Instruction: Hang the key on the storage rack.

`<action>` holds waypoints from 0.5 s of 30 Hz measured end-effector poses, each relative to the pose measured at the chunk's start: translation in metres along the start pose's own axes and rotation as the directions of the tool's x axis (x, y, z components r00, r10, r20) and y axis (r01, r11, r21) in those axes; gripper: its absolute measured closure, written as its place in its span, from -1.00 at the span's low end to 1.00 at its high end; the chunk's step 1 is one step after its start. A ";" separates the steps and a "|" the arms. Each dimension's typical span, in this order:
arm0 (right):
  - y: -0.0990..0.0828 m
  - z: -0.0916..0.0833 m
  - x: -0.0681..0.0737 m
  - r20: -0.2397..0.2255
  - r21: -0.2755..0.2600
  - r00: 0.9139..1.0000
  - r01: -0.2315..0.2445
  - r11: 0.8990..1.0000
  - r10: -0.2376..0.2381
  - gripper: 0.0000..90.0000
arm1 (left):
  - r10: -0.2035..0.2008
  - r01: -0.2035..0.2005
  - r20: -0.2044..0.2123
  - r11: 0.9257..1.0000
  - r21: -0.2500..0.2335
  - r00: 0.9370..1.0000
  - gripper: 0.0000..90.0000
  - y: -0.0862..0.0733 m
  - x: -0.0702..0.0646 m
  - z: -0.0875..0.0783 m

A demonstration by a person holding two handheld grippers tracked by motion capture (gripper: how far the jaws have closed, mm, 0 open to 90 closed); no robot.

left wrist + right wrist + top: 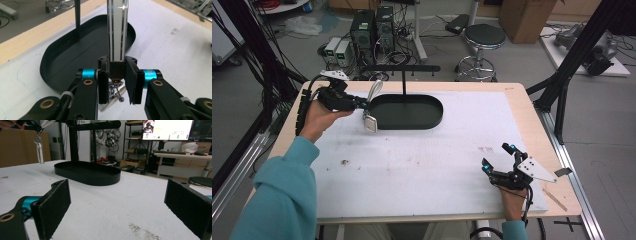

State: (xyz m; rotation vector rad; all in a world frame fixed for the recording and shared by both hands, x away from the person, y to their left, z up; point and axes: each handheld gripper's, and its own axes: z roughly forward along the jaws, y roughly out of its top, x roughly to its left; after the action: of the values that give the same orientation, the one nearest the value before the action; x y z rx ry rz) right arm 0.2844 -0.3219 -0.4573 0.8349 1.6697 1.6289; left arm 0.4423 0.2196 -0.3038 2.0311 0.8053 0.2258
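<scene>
My left gripper point(362, 104) is held above the table's far left, shut on a white striped lanyard point(374, 91). A clear badge holder point(370, 123) dangles below it, just left of the black oval tray point(437, 114). In the left gripper view the pads clamp the lanyard's dark end piece at my left gripper point(117, 75); the strap point(117, 30) runs up and away, and a metal clip point(116, 91) hangs beneath. A black T-shaped stand point(404, 80) rises from the tray. My right gripper point(498, 159) rests open at the near right, its pads point(55, 205) wide apart with nothing between.
A white mat point(427, 165) covers the wooden table point(517, 100). Behind the far edge stand a stool point(482, 40) and computer boxes point(372, 27). A black frame post point(572, 60) slants at the right. The right gripper view has the hanging badge holder point(40, 148) left of the tray point(87, 173).
</scene>
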 end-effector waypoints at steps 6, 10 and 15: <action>0.000 0.000 0.000 0.001 0.003 1.000 -0.008 1.000 0.008 -0.86 | 0.004 -0.004 -0.017 0.999 -0.052 1.000 0.65 0.007 0.011 0.001; 0.000 0.000 0.000 0.000 0.003 1.000 -0.009 1.000 0.009 -0.86 | -0.009 0.008 -0.017 0.998 -0.061 1.000 0.65 0.010 0.017 0.003; 0.000 0.000 0.000 0.002 -0.001 1.000 -0.003 1.000 0.003 -0.86 | -0.019 0.017 -0.012 0.995 -0.101 1.000 0.65 0.016 0.023 0.009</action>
State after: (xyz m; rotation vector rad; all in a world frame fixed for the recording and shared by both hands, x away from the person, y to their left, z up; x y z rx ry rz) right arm 0.2849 -0.3219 -0.4573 0.8385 1.6674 1.6300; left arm 0.4709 0.2215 -0.2992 1.9289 0.8045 0.2648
